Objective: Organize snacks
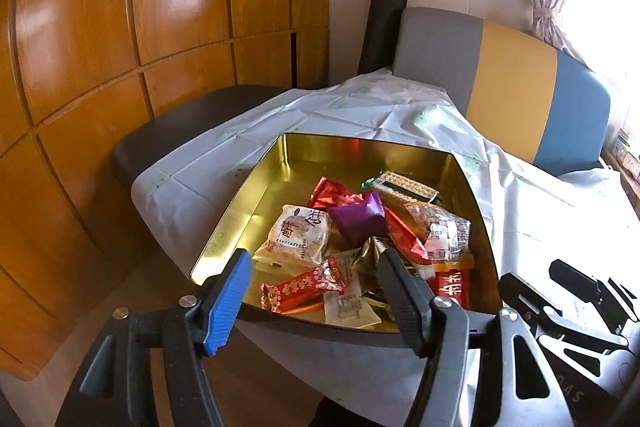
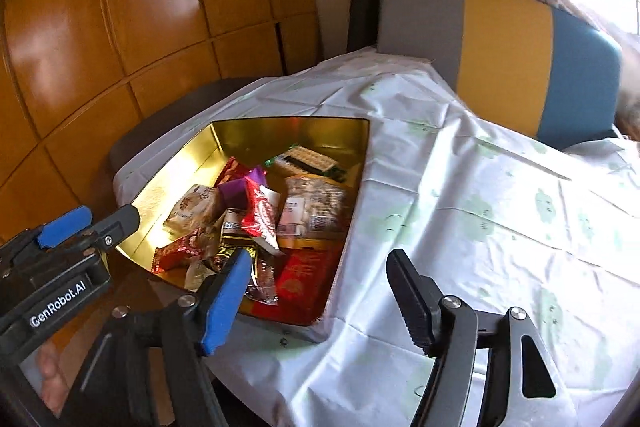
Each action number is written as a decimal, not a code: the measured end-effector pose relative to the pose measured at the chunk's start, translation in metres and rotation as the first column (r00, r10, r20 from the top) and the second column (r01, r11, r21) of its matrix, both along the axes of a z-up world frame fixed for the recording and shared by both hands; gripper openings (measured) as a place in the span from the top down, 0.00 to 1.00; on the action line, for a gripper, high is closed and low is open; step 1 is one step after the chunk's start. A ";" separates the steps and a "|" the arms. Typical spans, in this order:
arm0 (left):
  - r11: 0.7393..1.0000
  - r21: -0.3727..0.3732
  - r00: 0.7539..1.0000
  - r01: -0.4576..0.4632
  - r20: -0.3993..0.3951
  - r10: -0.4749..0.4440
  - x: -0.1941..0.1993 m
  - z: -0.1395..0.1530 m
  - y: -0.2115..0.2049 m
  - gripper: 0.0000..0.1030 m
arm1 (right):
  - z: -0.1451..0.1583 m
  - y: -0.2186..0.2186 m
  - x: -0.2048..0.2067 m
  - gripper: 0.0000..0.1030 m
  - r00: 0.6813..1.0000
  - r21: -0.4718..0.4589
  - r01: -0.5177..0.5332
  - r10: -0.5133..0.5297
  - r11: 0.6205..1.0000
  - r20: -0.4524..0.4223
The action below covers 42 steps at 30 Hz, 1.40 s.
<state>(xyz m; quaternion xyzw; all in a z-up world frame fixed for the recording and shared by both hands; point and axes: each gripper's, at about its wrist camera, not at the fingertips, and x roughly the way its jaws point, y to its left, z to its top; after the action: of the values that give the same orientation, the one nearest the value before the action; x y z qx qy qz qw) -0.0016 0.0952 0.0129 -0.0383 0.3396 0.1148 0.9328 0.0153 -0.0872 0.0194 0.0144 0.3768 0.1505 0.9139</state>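
An open gold tin on the table holds several wrapped snacks: a purple box, a white pastry pack, a red bar and a clear bag. My left gripper hangs open over the tin's near edge, with nothing between its fingers. The right gripper is open too, above the tin's near right corner and the cloth, and holds nothing. In the right wrist view a red wrapper lies on top of the pile, and the left gripper shows at the left.
A white patterned tablecloth covers the table right of the tin. A grey, yellow and blue chair back stands behind the table. A dark seat and wooden cabinets are at the left. A hand shows at the bottom left.
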 end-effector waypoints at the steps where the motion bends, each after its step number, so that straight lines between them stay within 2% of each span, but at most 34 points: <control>1: 1.000 0.001 1.000 -0.005 0.005 0.005 -0.001 0.001 -0.001 0.35 | 0.000 -0.002 -0.001 0.28 1.000 -0.001 0.008 -0.008 1.000 0.003; 8: 1.000 0.018 0.998 -0.008 0.057 0.007 -0.008 0.008 -0.006 0.35 | 0.001 -0.005 -0.004 0.25 1.000 0.001 0.024 -0.024 1.000 0.008; 17: 0.999 0.029 0.997 -0.017 0.078 0.015 -0.011 0.011 -0.006 0.35 | 0.003 -0.001 -0.006 0.24 1.000 -0.001 0.021 -0.021 1.000 0.021; 42: 0.999 0.026 0.997 -0.027 0.072 0.025 -0.011 0.011 -0.001 0.35 | 0.003 0.003 -0.006 0.22 1.000 -0.007 0.016 -0.016 1.000 0.023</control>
<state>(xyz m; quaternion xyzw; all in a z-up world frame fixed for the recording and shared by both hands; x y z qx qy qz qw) -0.0124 0.0938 0.0236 -0.0341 0.3037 0.1302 0.9432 0.0089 -0.0840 0.0228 0.0125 0.3665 0.1420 0.9194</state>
